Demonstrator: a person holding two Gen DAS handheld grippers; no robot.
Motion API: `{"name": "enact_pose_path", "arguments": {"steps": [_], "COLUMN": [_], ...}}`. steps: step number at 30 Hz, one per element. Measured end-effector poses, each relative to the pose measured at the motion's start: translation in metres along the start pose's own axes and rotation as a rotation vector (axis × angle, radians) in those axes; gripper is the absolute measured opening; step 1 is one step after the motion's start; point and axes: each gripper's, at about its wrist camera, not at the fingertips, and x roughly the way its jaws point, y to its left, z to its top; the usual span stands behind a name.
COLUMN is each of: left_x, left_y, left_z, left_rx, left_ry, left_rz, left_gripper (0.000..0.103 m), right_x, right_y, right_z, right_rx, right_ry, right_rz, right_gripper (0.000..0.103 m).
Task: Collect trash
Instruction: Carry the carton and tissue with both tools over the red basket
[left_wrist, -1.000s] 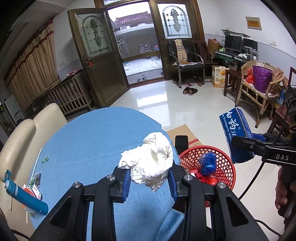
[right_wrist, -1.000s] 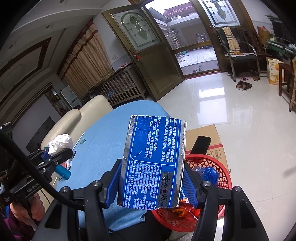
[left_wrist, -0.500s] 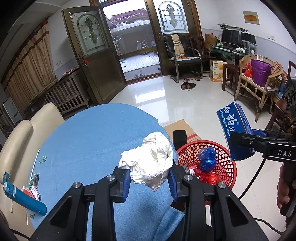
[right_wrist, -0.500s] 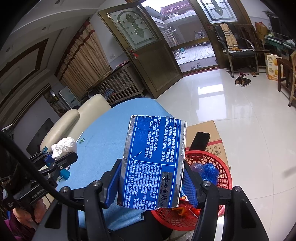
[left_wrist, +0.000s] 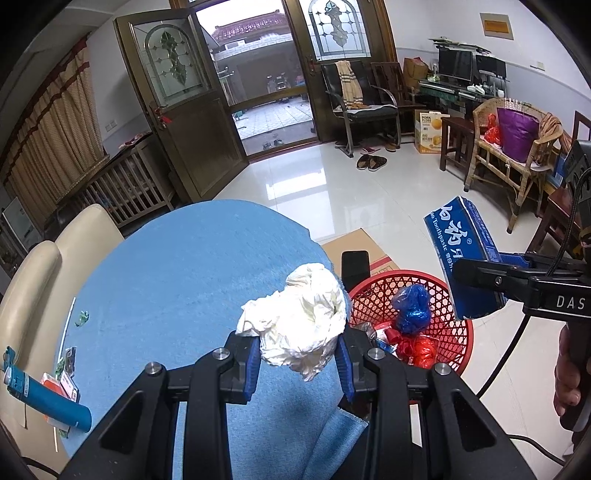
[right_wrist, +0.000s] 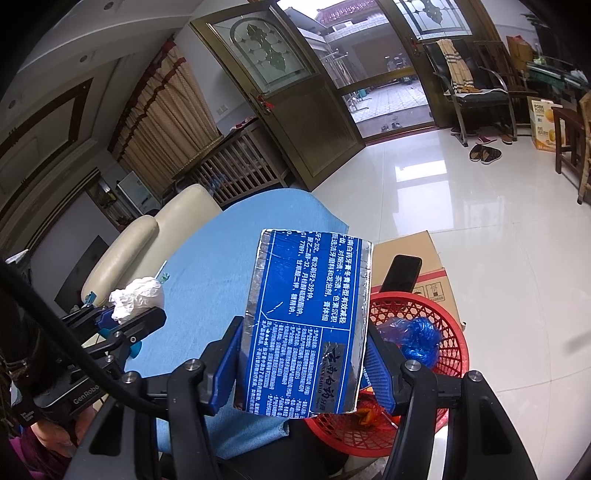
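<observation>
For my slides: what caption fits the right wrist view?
Right hand-held gripper carries a toothpaste box above the red basket.

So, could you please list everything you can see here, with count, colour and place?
crumpled tissue: one, white, held over the table's near edge
toothpaste box: one, blue, held above the basket
basket: one, red, on the floor beside the table, already holding blue and red wrappers
table: one, blue cloth cover, round
tube: one, blue, left edge of the table, among small scraps
cardboard box: one, brown, on the floor behind the basket
phone: one, black, standing behind the basket's far rim
slippers: one pair, dark, on the floor near the door
left tool: shut on the tissue
right tool: shut on the box
</observation>
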Motion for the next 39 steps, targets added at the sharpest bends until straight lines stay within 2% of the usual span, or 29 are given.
{"name": "enact_pose_path", "arguments": {"steps": [39], "left_x": [0.035], "left_y": [-0.018], "left_z": [-0.003], "left_rx": [0.018], "left_ry": [0.070], "left_rz": [-0.057], "left_gripper": [0.036], "right_x": [0.016], "right_y": [-0.012], "right_z": [-0.004], "right_rx": [0.073], "right_ry": [0.041], "right_rz": [-0.033], "right_gripper": [0.065]}}
